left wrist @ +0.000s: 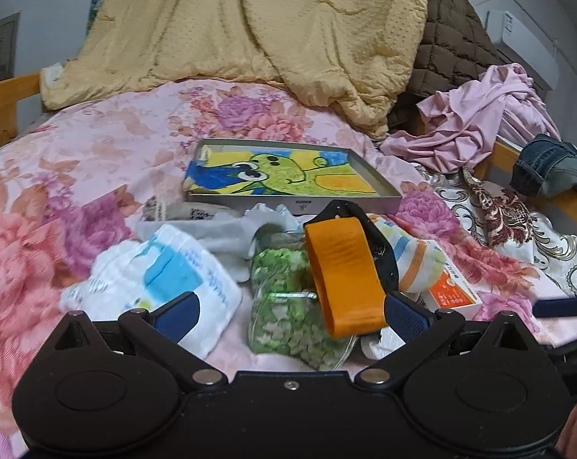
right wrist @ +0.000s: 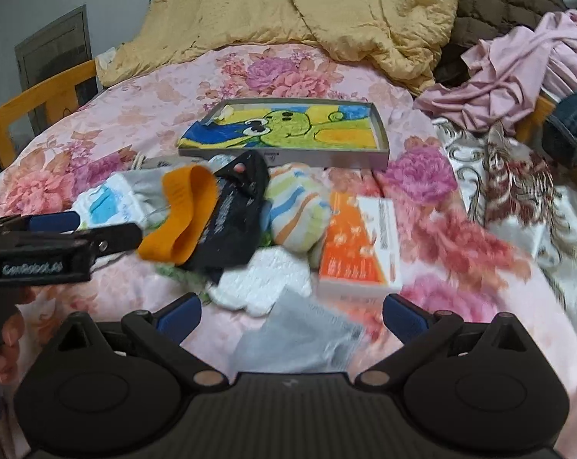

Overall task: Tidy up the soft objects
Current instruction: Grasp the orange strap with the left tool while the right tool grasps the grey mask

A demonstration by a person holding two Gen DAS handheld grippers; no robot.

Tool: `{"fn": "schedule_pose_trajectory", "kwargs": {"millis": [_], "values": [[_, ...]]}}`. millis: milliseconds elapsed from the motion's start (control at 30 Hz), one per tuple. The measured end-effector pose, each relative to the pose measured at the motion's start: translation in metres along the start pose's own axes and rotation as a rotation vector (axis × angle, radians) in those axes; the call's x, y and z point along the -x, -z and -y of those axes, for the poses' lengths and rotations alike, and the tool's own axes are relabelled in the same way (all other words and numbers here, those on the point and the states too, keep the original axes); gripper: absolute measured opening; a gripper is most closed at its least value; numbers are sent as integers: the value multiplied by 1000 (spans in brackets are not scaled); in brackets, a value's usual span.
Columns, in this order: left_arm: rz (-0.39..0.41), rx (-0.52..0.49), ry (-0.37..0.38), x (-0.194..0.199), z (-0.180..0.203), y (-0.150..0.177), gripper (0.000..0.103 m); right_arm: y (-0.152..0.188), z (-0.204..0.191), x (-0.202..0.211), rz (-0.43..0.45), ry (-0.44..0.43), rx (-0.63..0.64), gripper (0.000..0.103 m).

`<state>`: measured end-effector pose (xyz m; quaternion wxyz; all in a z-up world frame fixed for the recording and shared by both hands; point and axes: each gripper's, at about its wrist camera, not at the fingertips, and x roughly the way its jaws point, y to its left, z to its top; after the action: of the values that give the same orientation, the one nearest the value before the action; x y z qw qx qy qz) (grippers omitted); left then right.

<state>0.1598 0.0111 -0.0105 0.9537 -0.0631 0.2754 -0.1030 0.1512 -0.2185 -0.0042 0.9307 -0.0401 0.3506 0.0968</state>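
The right wrist view catches stuff the left one misses: the left gripper [right wrist: 97, 235] seen from the side, coming in low from the left edge, with part of the person's hand [right wrist: 5, 340] wrapped round its handle. It also shows a grey cloth [right wrist: 303, 340] lying right between the right gripper's [right wrist: 292, 313] spread fingers, plus a white fluffy piece [right wrist: 261, 283] just past it. The left wrist view has its own extras: a clear bag of green bits [left wrist: 288, 298] sitting under the pile and a white-and-blue pack [left wrist: 162, 279] on the left.

Left gripper [left wrist: 288, 313] is splayed wide, nothing clamped. An orange band [left wrist: 342, 279] with a black strap [left wrist: 376, 244] attached stands up against its right finger, touching or just in front, can't really tell which. Right gripper is also spread apart and holding nothing.

The soft things are bunched up mid-bed on the pink floral bedspread [left wrist: 78, 176], just in front of a shallow grey tray [left wrist: 380, 183] with a green cartoon picture in it. A striped sock [right wrist: 300, 210] sits bundled beside an orange-and-white box [right wrist: 357, 252], and a grey sock [left wrist: 227, 233] lies near the tray's front edge. Both views are a bit motion-blurred.
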Motion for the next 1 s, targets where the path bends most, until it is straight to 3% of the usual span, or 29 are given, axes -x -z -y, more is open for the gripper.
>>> {"fn": "schedule_pose_trajectory", "kwargs": {"millis": [167, 300, 467, 600, 767, 1000], "values": [[-27, 1, 51, -22, -1, -6, 102, -13, 26, -29, -50, -17, -45, 103], [-58, 31, 97, -38, 1, -4, 102, -9, 48, -52, -142, -110, -161, 103], [-79, 69, 133, -43, 3, 2, 102, -2, 60, -60, -177, -176, -214, 102], [-117, 159, 153, -48, -1, 2, 102, 1, 60, -65, -224, -214, -230, 102], [-136, 235, 200, -53, -6, 4, 95, 4, 59, -73, -269, -238, -242, 92], [-130, 484, 293, -55, -25, 16, 87, 8, 60, -81, -303, -249, -271, 82]]}}
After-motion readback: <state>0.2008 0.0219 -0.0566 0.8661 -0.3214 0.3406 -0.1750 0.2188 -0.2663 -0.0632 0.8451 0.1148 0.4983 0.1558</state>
